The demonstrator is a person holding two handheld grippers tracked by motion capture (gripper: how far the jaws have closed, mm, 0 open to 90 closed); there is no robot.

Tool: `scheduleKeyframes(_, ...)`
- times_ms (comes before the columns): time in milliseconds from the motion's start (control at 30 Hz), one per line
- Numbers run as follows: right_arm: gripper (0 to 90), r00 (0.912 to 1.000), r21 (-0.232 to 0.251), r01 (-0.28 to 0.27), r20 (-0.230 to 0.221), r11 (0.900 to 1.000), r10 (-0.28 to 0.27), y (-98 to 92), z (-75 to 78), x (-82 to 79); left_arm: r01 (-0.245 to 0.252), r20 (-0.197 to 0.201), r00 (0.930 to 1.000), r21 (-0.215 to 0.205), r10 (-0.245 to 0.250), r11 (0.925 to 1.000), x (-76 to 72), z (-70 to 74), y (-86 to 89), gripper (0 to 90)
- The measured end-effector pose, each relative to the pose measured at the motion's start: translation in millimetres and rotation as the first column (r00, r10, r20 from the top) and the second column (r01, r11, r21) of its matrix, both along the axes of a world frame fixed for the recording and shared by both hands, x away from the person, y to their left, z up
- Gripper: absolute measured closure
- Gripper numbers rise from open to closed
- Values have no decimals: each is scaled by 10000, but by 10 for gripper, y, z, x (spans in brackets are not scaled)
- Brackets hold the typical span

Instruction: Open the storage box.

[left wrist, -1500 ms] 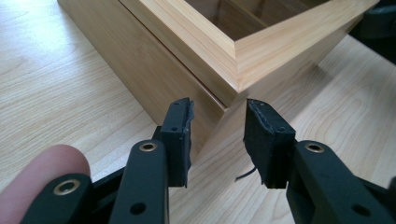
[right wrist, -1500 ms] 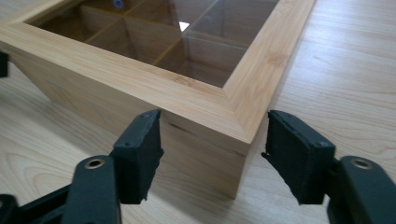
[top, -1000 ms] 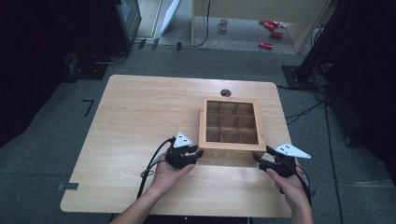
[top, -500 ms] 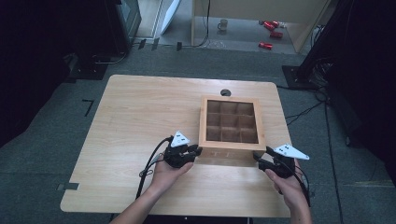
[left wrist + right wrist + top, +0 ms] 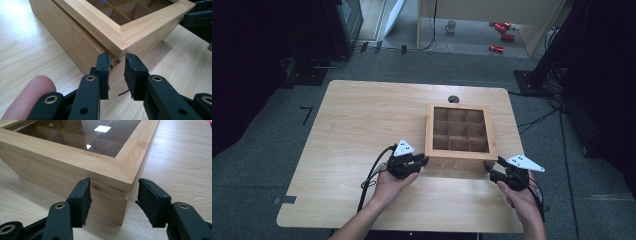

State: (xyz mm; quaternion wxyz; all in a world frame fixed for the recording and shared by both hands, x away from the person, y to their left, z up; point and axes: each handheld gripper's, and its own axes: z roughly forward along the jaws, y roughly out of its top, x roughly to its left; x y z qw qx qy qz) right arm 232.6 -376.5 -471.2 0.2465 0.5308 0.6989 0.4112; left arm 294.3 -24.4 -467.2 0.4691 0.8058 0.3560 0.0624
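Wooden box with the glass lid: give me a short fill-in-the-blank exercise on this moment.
1. The square light wooden box with the glass lid is divided into ____ compartments.
2. The box's lid is ____.
3. The left tool and the right tool each sit at a near ____ of the box.

Missing words: nine; closed; corner

From my left claw [image 5: 117, 75] view the box [image 5: 105, 32] runs off the top edge; I can't tell whether the pads touch its corner.
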Motion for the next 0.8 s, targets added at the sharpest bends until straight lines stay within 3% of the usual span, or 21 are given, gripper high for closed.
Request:
scheduleKeyframes(400,476,9986,7,477,232,9989,-477,-12,9,3,79,-9,10000,-238,-79,9997,18,56,9,745)
scheduleKeyframes(633,493,9936,-231,811,804,9964,-790,35,40,-23,17,147,9999,-454,-11,9990,14,82,26,730)
scheduleKeyframes(733,493,9905,-373,915,1064,9951,-870,54,60,-34,-111,339,9994,-312,121,9995,4,92,51,657)
scheduleKeyframes(800,493,9879,-246,966,1242,9950,-928,55,86,-39,-183,307,9993,-243,191,9995,-4,82,83,543)
